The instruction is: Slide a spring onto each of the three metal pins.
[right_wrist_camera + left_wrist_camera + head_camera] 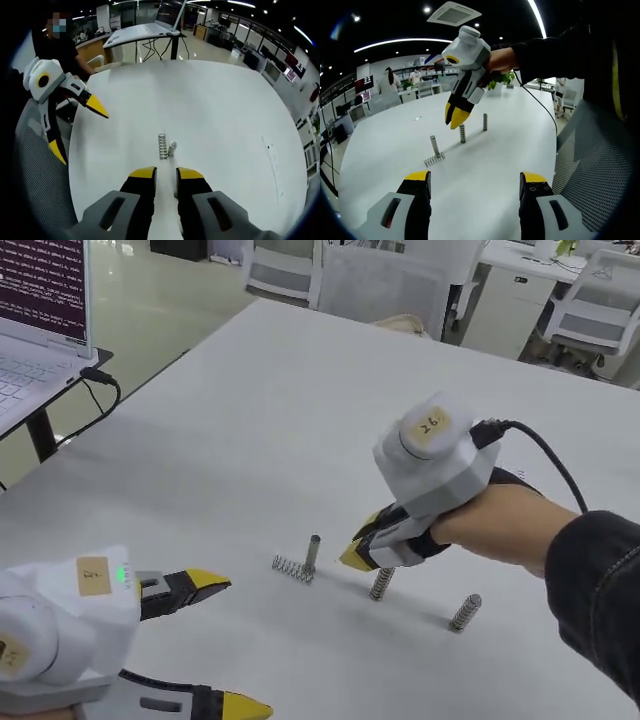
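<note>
**One spring left to fit**

Your left gripper [235, 644] waits low and level, jaws wide and empty. The last spring [292, 568] lies flat against the bare pin [312, 550], handy for picking. Your right gripper [355, 558] hovers tilted down, jaws narrowly parted and empty, beside two sprung pins [381, 583].

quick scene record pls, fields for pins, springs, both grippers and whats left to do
surface: white table
pins with springs on: two, the middle pin and the right pin
bare pin: upright, no spring on it
loose spring: lying on the table beside the bare pin's base
left gripper: jaws wide open, empty, well short of the pins
right gripper: jaws a narrow gap apart, empty, tips near the middle pin
left to do: one spring, one pin
</note>
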### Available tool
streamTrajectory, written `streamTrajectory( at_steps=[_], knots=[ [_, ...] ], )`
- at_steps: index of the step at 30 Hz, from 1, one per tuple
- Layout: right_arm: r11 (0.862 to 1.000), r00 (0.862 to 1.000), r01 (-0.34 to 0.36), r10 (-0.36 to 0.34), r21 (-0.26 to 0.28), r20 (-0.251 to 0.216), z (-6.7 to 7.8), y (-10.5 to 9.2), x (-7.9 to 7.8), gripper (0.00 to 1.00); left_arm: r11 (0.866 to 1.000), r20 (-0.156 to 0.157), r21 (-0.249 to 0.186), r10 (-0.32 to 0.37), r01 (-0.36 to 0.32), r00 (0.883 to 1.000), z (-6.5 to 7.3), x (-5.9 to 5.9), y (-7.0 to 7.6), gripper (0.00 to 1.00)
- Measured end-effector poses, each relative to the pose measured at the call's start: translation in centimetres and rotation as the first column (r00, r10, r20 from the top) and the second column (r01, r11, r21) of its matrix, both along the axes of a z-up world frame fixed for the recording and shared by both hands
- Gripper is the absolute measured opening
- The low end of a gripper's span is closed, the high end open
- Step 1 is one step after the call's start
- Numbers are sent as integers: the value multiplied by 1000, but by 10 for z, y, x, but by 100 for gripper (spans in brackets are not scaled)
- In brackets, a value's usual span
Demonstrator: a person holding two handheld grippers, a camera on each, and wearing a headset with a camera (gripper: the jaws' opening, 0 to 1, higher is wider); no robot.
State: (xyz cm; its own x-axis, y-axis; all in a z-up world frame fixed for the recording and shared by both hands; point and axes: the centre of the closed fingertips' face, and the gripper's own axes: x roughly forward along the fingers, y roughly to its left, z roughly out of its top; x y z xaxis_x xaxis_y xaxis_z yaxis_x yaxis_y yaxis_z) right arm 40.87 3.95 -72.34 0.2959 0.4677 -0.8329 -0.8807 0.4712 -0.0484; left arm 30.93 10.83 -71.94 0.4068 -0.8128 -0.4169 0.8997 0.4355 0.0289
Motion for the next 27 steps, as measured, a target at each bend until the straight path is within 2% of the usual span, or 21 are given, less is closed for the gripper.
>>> streamTrajectory(
  at_steps=[6, 18, 27],
  knots=[
    [1000, 1000, 17, -17, 12, -8, -12, 10, 1, 14, 1000, -1, -1, 3, -3, 1000, 0, 0, 1, 68],
    [998, 998, 55, -55, 2, -7, -31, 17, 5, 13, 1000, -7, -1, 6, -6, 1000, -3, 0, 3, 67],
    [996, 996, 87, -87, -1, -24, -45, 20, 7, 13, 1000, -12, 0, 12, -12, 1000, -5, 0, 6, 67]
  ],
)
